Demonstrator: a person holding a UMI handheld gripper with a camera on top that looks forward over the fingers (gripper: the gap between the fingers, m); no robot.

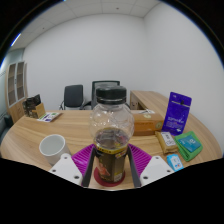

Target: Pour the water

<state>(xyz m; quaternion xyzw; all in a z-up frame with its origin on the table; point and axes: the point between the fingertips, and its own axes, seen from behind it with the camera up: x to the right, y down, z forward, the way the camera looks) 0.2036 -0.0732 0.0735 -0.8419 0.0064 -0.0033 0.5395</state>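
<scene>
Wooden table (30,135), bottle (111,135) clamped between jaws

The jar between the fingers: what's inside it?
The jar holds dark liquid in its lower half, clear space above. Its white lid is on. The bottom is hidden behind the fingers.

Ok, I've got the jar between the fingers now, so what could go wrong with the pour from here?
The jar still wears its white lid, so nothing pours until that comes off. The white cup sits off to the side, near the table edge, so a swing could knock it. Whether the gripper presses the jar isn't clear, so it might slip.
</scene>
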